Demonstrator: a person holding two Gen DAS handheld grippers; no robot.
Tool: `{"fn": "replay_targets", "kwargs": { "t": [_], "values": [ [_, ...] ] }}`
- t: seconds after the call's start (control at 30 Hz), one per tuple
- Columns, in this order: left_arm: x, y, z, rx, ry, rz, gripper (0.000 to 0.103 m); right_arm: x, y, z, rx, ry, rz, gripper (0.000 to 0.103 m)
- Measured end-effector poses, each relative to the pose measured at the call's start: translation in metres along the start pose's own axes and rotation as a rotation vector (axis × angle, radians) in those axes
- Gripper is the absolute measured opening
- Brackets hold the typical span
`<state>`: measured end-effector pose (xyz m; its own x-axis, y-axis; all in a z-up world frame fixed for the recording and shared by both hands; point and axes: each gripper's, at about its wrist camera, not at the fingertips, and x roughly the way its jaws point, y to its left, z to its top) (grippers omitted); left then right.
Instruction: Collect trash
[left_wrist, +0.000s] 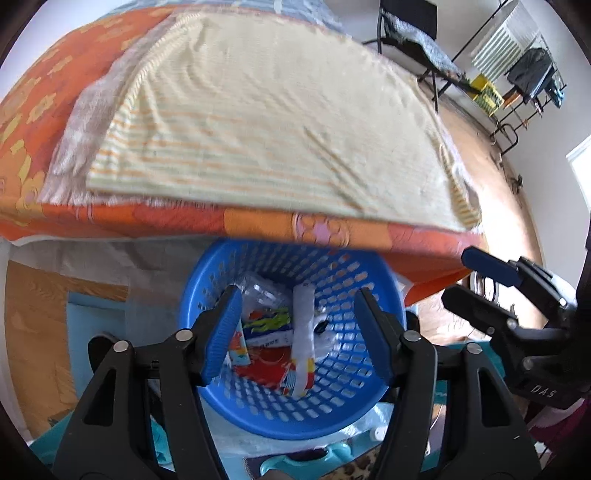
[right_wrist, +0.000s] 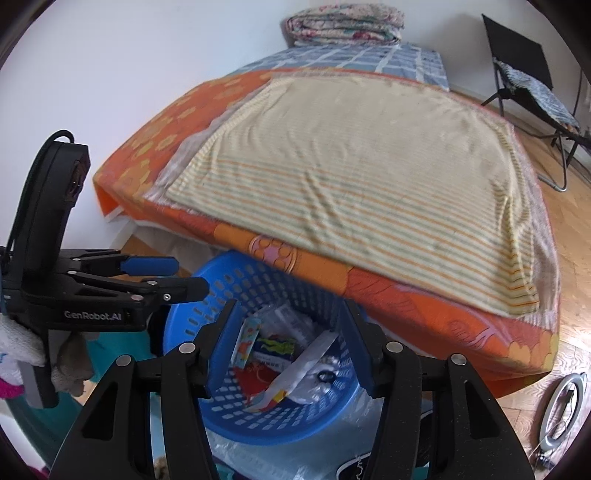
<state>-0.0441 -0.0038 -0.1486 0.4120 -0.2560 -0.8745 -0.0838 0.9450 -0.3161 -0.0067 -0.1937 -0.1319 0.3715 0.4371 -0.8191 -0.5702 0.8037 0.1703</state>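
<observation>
left wrist view. left gripper (left_wrist: 297, 332): jaws apart, blue pads, nothing between them, held above the basket (left_wrist: 354, 284). basket: blue plastic, round, perforated wall, on the floor at the foot edge of the bed (left_wrist: 258, 221), mouth tilted toward the camera. trash (left_wrist: 273, 339) inside the basket: mixed wrappers and packets in red, blue, yellow and clear plastic, heaped on the bottom. white wrapper (left_wrist: 303, 332): long, narrow, crumpled, long axis running from the far wall of the basket toward the camera, near end printed red and yellow. right gripper (left_wrist: 476, 280): at the right edge, seen from the side, fingers pointing left toward the basket, jaws parted, empty. towel (left_wrist: 266, 122): pale yellow with orange stripes, flat on the orange bed cover.

right wrist view. right gripper (right_wrist: 290, 350): jaws apart, released, nothing gripped, over the basket (right_wrist: 229, 284). trash (right_wrist: 273, 350) lies on the basket bottom. white wrapper (right_wrist: 306, 358): long axis diagonal, upper right to lower left, printed end lowest. left gripper (right_wrist: 177, 277): at the left edge, fingers pointing right, over the basket rim, jaws parted, empty. towel (right_wrist: 351, 166) spread on the bed (right_wrist: 406, 295). chair (right_wrist: 524, 74): black, folding, by the far wall.
</observation>
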Motion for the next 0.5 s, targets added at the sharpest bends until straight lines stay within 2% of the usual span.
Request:
{"fn": "replay_targets", "kwargs": {
  "t": [0.1,0.3,0.43,0.47,0.5],
  "values": [
    [-0.013,-0.005,0.010,0.012,-0.062,0.010,0.068,-0.009,-0.004,0.005,0.017,-0.036,-0.013,0.065],
    [-0.039,-0.013,0.033,0.006,-0.179,0.003,0.068,-0.028,-0.014,0.025,0.048,-0.108,-0.053,0.066],
    [-0.062,-0.026,0.050,0.045,-0.281,0.026,0.068,-0.043,-0.022,0.040,0.063,-0.168,-0.074,0.068],
    [-0.068,-0.028,0.054,0.048,-0.303,0.030,0.069,-0.047,-0.023,0.044,0.066,-0.182,-0.077,0.070],
    [-0.073,-0.030,0.057,0.049,-0.327,0.036,0.075,-0.050,-0.024,0.047,0.069,-0.194,-0.081,0.071]
  ]
}}
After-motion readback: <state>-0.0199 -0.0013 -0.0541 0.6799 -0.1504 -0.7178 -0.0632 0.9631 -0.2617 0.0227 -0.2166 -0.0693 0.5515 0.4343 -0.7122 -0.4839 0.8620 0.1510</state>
